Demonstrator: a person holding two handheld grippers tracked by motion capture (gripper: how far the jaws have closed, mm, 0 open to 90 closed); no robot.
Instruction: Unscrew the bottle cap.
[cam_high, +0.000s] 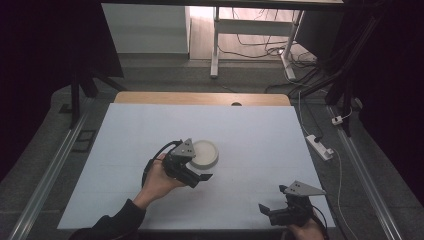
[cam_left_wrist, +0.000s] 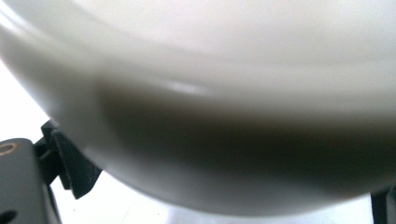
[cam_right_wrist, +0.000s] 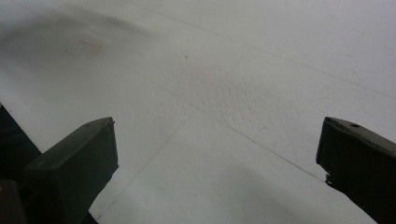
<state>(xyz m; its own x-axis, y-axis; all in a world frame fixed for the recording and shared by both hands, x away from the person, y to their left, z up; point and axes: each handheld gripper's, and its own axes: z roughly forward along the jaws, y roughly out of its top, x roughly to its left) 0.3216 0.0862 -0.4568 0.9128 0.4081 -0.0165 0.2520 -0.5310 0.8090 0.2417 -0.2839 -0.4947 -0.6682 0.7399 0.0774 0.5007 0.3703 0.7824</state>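
A round white dish (cam_high: 207, 151) sits on the white table top (cam_high: 250, 130), a little left of the middle. My left gripper (cam_high: 199, 169) is pressed up against its near left side, held by a hand in a dark sleeve. In the left gripper view the dish's curved rim (cam_left_wrist: 224, 70) looms blurred and very close, and the two black jaws of my left gripper (cam_left_wrist: 224, 191) stand far apart at the lower corners. My right gripper (cam_high: 272, 201) rests low at the table's near right edge. It is open (cam_right_wrist: 219, 158) over bare table, with nothing between its jaws.
A wooden strip (cam_high: 200, 98) runs along the table's far edge. On the floor to the right lie a white power strip (cam_high: 320, 146) and cables. White desk legs (cam_high: 215, 50) stand beyond the table. Metal rails (cam_high: 50, 170) flank both sides.
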